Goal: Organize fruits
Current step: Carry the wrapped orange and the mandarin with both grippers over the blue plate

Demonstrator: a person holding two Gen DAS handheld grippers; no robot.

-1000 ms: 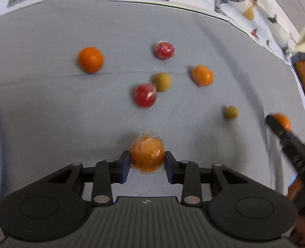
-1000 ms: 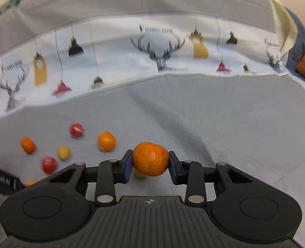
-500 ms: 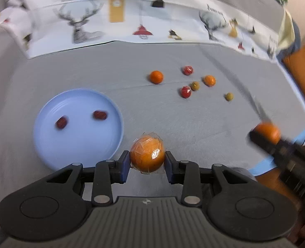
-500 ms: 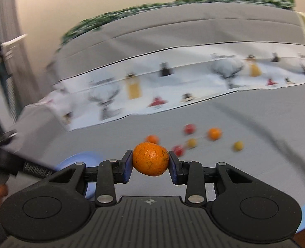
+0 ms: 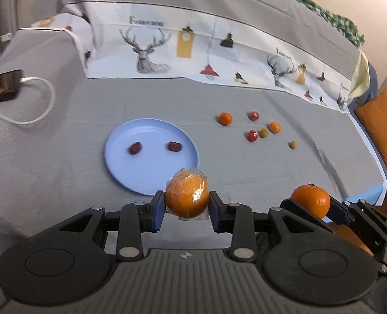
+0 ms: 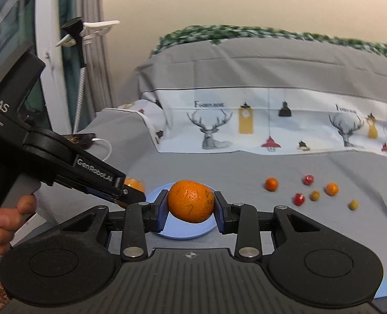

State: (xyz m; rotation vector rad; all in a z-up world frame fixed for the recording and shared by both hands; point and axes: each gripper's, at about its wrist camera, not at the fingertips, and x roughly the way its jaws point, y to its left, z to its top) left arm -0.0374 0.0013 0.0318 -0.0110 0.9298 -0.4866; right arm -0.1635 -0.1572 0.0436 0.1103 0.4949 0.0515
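My left gripper (image 5: 187, 205) is shut on a plastic-wrapped orange (image 5: 187, 196), held above the near rim of a light blue plate (image 5: 151, 172). Two dark red dates (image 5: 135, 148) lie on that plate. My right gripper (image 6: 191, 210) is shut on a bare orange (image 6: 191, 201), in front of the same blue plate (image 6: 177, 231). In the left wrist view the right gripper (image 5: 311, 205) and its orange (image 5: 310, 200) sit at the lower right. Several small fruits lie loose on the grey cover: an orange one (image 5: 225, 118), a red one (image 5: 252, 135) and a yellow-green one (image 5: 293, 144).
A phone (image 5: 1, 87) with a white cable (image 5: 40, 96) lies at the far left. A white deer-print cloth (image 5: 193, 52) runs along the back. An orange cushion (image 5: 384, 125) is at the right edge. A hand (image 6: 2, 225) holds the left gripper's handle.
Both grippers have risen and swung left, away from the loose fruits, each keeping its orange. The blue plate has come into view beneath them, and the fruits now look small and far.
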